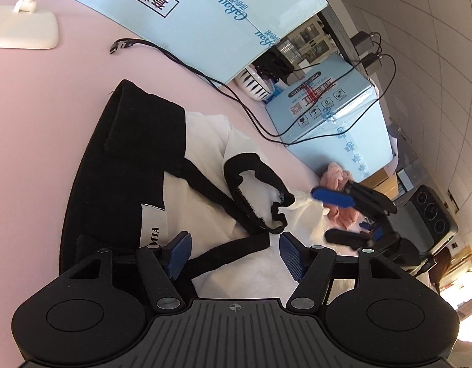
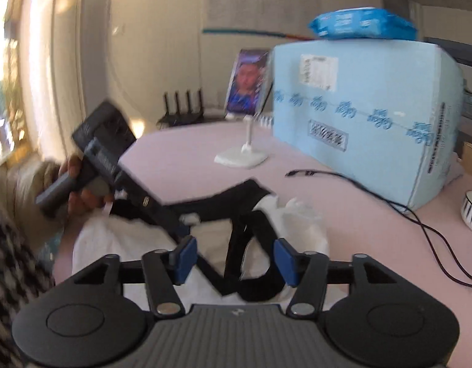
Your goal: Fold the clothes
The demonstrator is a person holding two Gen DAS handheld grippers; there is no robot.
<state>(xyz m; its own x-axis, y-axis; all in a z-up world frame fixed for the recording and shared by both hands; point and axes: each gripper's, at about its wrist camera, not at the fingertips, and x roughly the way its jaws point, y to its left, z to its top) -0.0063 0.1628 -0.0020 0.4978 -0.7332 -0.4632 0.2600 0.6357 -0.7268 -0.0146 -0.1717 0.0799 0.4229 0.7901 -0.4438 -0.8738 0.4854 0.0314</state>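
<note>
A white top [image 1: 205, 153] with a wide black panel [image 1: 119, 168] and black trim lies crumpled on the pink table [image 1: 67, 92]. My left gripper [image 1: 236, 254] hovers over it, open, and a strip of black trim runs across the gap between its blue pads without being pinched. My right gripper [image 1: 321, 213] is at the garment's far side near a black-edged opening, its jaws apart. In the right wrist view my right gripper [image 2: 236, 260] is open above the black loop of trim [image 2: 251, 245] on the white top [image 2: 113, 239]. A hand [image 2: 73, 184] holds the left tool at the left.
Two light blue cartons [image 1: 205, 15] [image 1: 337, 113] line the table's far side. A black cable [image 1: 205, 73], a white lamp base [image 1: 24, 27], a striped bowl [image 1: 254, 86] and a pink cloth [image 1: 337, 174] lie near the garment. A toaster oven [image 1: 432, 214] stands beyond.
</note>
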